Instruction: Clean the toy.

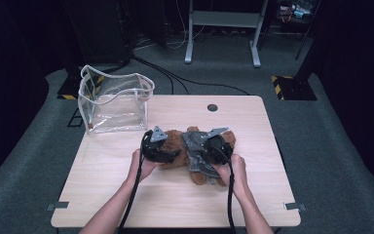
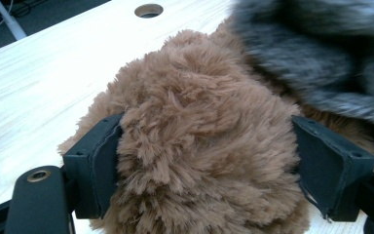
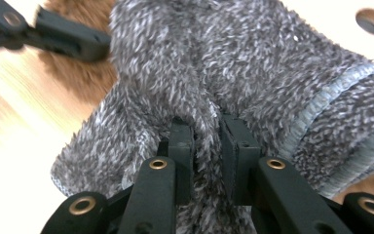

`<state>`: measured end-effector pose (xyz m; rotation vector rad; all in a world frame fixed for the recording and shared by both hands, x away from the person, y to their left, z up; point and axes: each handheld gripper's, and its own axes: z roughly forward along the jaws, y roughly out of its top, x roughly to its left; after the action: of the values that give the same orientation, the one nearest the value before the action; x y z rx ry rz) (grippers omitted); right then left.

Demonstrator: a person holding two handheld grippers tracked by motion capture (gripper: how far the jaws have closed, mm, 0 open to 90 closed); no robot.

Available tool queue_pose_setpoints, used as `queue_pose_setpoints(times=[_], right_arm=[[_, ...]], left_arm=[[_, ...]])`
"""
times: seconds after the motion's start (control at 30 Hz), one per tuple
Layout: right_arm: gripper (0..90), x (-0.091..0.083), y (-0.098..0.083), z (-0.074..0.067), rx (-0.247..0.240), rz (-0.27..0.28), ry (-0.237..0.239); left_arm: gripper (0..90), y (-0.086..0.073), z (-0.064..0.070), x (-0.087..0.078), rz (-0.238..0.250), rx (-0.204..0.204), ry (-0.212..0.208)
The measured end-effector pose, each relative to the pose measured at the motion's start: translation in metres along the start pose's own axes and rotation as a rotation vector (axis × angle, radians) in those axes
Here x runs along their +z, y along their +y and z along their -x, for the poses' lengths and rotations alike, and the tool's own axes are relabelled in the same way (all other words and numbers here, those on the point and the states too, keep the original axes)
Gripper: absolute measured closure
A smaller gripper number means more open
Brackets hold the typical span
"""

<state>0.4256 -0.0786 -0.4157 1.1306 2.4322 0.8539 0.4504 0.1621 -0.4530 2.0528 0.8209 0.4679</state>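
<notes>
My left gripper clamps the brown teddy bear mid-table, jaws wide; my right gripper pinches its grey garment nearly shut. Pulling toward three o'clock could slip that thin fold, or drag the bear.

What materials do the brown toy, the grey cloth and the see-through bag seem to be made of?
Brown toy: plush with long, soft synthetic-looking fur; the tufts stand out between the jaws. Grey cloth: fuzzy knit or fleece, matte, with mixed grey-white fibres and a ribbed edge. See-through bag: probably clear, glossy plastic, since the floor shows through it, with a pale trim along its rim.
</notes>
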Motion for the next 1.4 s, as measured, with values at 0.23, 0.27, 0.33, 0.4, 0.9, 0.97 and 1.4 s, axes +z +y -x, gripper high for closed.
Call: queue_pose_setpoints(times=[0.23, 0.27, 0.33, 0.4, 0.9, 0.97, 1.4], right_arm=[[76.9, -0.008, -0.032, 0.024, 0.091, -0.043, -0.003], [76.9, -0.008, -0.037, 0.030, 0.102, -0.056, -0.019], [76.9, -0.009, -0.043, 0.035, 0.125, -0.074, -0.031], [76.8, -0.011, -0.047, 0.041, 0.141, -0.068, -0.012], [76.1, -0.015, 0.021, 0.007, 0.010, 0.081, 0.047], [76.0, -0.006, 0.027, 0.004, 0.003, 0.069, 0.052], [76.8, 0.003, 0.001, 0.017, 0.073, 0.030, 0.067]], left_arm=[[19.1, 0.000, 0.000, 0.000, 0.007, -0.010, -0.003], [19.1, -0.001, -0.001, 0.001, 0.008, -0.011, -0.002], [19.1, -0.001, -0.001, 0.000, 0.007, -0.011, -0.002], [19.1, -0.001, -0.001, 0.000, 0.006, -0.011, -0.001], [18.8, -0.001, -0.001, 0.000, 0.000, -0.010, 0.005], [18.8, -0.001, -0.001, 0.001, 0.000, -0.011, 0.005], [18.9, 0.000, 0.000, 0.001, 0.004, 0.002, 0.006]])
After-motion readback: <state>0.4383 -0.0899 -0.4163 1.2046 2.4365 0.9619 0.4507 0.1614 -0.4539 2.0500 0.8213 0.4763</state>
